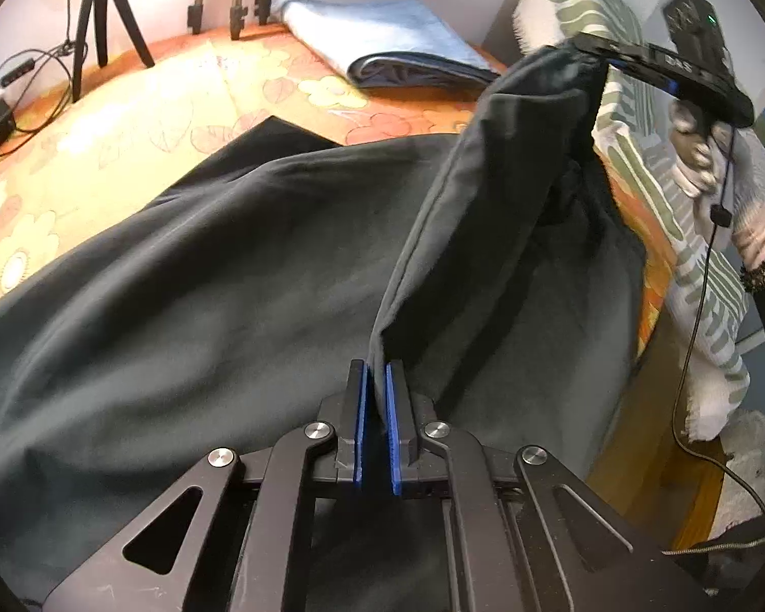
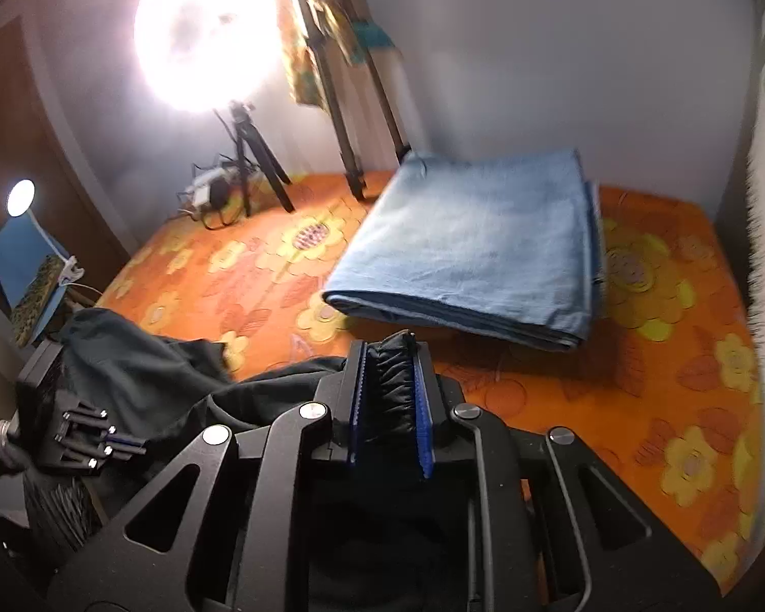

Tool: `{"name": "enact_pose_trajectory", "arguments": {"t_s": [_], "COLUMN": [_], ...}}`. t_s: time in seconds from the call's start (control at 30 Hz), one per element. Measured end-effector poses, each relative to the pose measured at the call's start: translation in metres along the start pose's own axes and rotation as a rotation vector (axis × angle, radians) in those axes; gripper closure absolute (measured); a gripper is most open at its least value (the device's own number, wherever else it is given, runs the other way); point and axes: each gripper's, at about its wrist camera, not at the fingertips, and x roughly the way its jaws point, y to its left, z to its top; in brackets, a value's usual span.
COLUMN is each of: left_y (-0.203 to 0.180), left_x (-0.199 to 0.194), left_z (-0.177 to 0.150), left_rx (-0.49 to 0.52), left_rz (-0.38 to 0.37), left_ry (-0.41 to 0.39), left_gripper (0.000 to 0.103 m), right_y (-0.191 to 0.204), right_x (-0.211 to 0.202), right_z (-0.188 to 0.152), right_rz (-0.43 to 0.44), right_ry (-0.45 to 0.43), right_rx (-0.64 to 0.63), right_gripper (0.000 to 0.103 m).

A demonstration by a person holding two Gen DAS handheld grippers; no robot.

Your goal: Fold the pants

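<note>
Both the left gripper [image 1: 377,387] and right gripper [image 2: 388,382] clamp the dark pants [image 1: 229,265], whose raised edge stretches lengthwise between them.

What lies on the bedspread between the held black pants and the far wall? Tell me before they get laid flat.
Folded blue cloth lies on the bedspread beyond the black pants, which both left gripper and right gripper grip. Tripod legs stand farther back.

- The pants [image 1: 229,280] are dark, matt, smooth woven cloth.
- The left tool [image 1: 377,423] is matt black plastic with shiny metal rivets and ribbed blue pads [image 1: 393,428].
- The bedsheet [image 2: 663,367] is printed floral cloth.
- The folded towel [image 2: 479,250] looks soft, pale blue, slightly napped.
</note>
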Motion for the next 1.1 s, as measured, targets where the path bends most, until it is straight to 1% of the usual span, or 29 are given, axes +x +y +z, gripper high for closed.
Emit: {"name": "enact_pose_trajectory", "arguments": {"t_s": [0.1,0.17,0.23,0.3,0.33,0.4,0.43,0.47,0.5,0.53,0.6,0.67,0.7,0.77,0.8,0.83,0.97,1.03,1.07,1.1], "left_y": [-0.008,-0.013,-0.018,-0.025,-0.030,-0.033,-0.035,-0.037,-0.039,-0.043,-0.049,-0.055,-0.058,-0.059,-0.059,-0.058,-0.053,-0.053,-0.053,-0.054], "left_x": [-0.011,-0.017,-0.020,-0.021,-0.019,-0.016,-0.014,-0.013,-0.012,-0.010,-0.006,0.001,0.004,0.009,0.010,0.012,0.017,0.017,0.016,0.016], "left_z": [-0.008,-0.013,-0.016,-0.019,-0.020,-0.020,-0.019,-0.016,-0.016,-0.015,-0.015,-0.017,-0.019,-0.023,-0.025,-0.027,-0.030,-0.030,-0.030,-0.030], "left_rx": [0.023,0.044,0.071,0.111,0.135,0.151,0.157,0.168,0.190,0.228,0.269,0.327,0.357,0.392,0.397,0.400,0.394,0.394,0.398,0.400], "left_rz": [-0.001,-0.001,0.002,0.017,0.036,0.070,0.071,0.084,0.104,0.135,0.142,0.163,0.175,0.186,0.191,0.194,0.207,0.201,0.201,0.198], "left_ry": [-0.008,-0.011,-0.014,-0.010,-0.002,-0.006,-0.006,-0.015,-0.029,-0.039,-0.029,-0.012,-0.002,0.015,0.020,0.029,0.039,0.026,0.023,0.020], "left_gripper": [0.099,0.099,0.099,0.098,0.097,0.084,0.078,0.065,0.057,0.056,0.056,0.056,0.056,0.056,0.056,0.056,0.056,0.070,0.082,0.090], "right_y": [0.017,0.028,0.032,0.032,0.030,0.026,0.024,0.022,0.021,0.020,0.018,0.012,0.008,-0.001,-0.006,-0.010,-0.016,-0.018,-0.021,-0.023], "right_x": [-0.037,-0.061,-0.074,-0.082,-0.085,-0.085,-0.083,-0.080,-0.078,-0.076,-0.074,-0.077,-0.082,-0.093,-0.099,-0.105,-0.114,-0.109,-0.104,-0.098], "right_z": [-0.020,-0.042,-0.063,-0.086,-0.098,-0.118,-0.124,-0.131,-0.137,-0.143,-0.153,-0.163,-0.167,-0.173,-0.177,-0.180,-0.184,-0.182,-0.181,-0.179], "right_rz": [-0.019,-0.036,-0.050,-0.082,-0.099,-0.129,-0.137,-0.139,-0.142,-0.153,-0.165,-0.181,-0.195,-0.203,-0.195,-0.183,-0.105,-0.070,-0.049,-0.023], "right_ry": [-0.032,-0.054,-0.051,-0.041,-0.030,-0.002,0.010,0.025,0.033,0.042,0.061,0.089,0.098,0.098,0.093,0.083,0.055,0.061,0.067,0.074], "right_rx": [-0.050,-0.099,-0.100,-0.107,-0.109,-0.089,-0.079,-0.066,-0.063,-0.060,-0.057,-0.034,-0.010,0.069,0.120,0.172,0.320,0.398,0.438,0.487], "right_gripper": [0.086,0.086,0.086,0.086,0.086,0.086,0.086,0.086,0.086,0.086,0.085,0.082,0.080,0.073,0.062,0.054,0.051,0.047,0.047,0.047]}}
